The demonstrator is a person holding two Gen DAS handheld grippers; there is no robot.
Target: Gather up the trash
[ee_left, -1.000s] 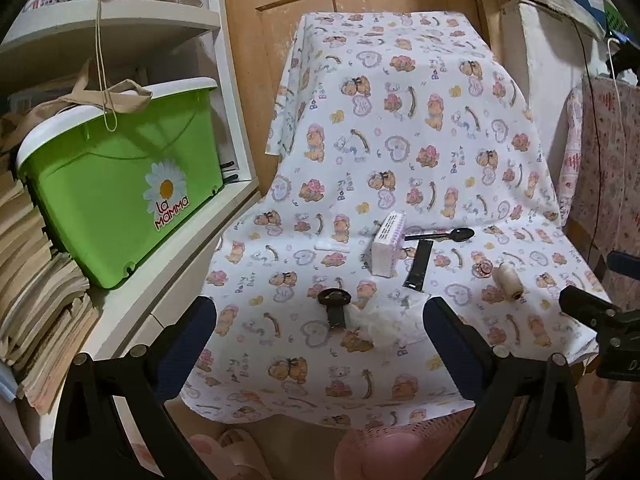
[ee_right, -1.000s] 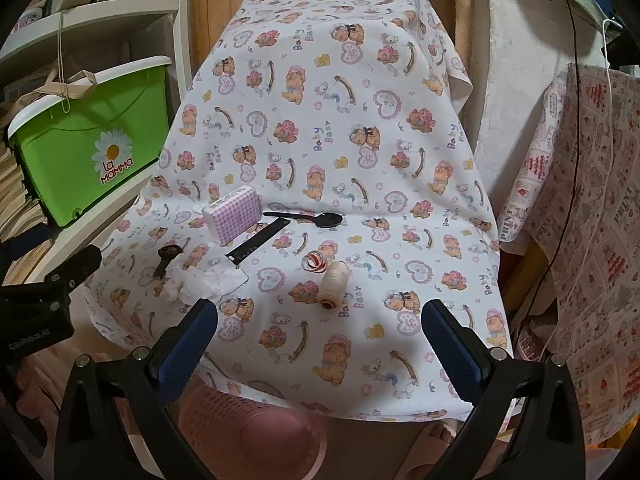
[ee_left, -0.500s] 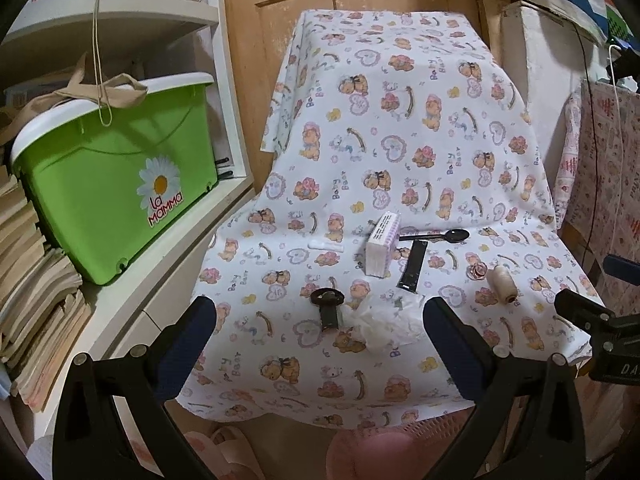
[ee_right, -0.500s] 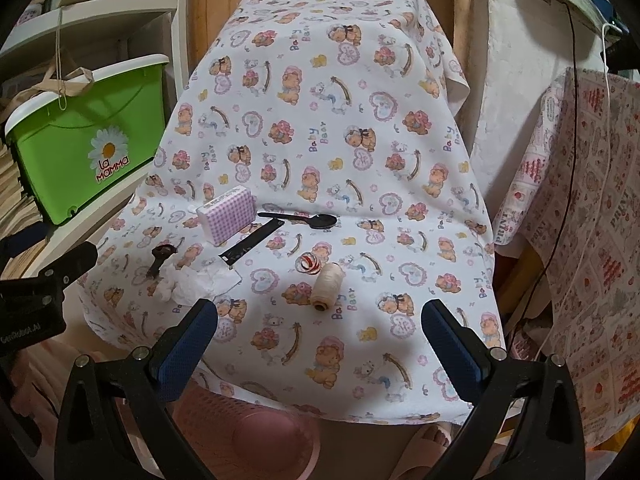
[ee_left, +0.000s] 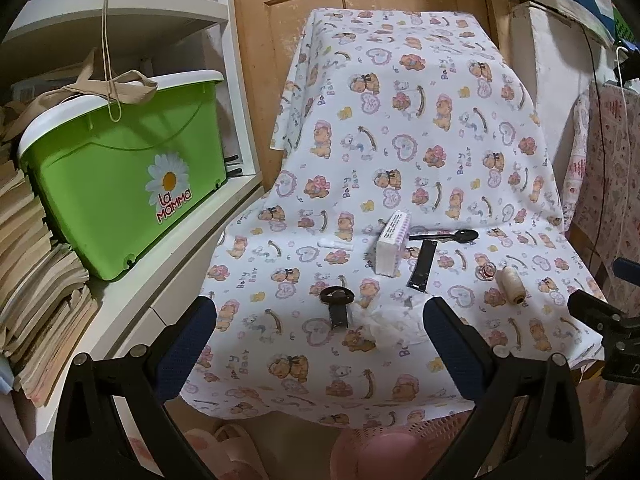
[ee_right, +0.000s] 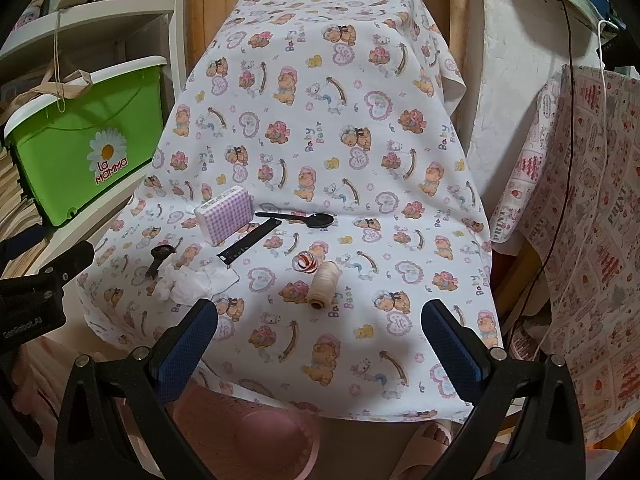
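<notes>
Black wrapper strip point(ee_right: 249, 241) flat, long axis diagonal (beside spoon point(ee_right: 298, 217)).

Near cloth edge lies bare; crumpled tissue point(ee_right: 200, 282), thread spool point(ee_right: 323, 283) and box point(ee_right: 224, 218) (mid-table) crowd the middle.

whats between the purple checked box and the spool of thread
In the right wrist view, a black strip and a red-and-white curled ribbon lie between the purple checked box and the spool.

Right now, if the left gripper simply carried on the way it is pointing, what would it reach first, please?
Probably the crumpled white tissue, lying between the open left gripper fingers' line beside the black clip, though depth is hard to judge. Beyond it stands the white box.
</notes>
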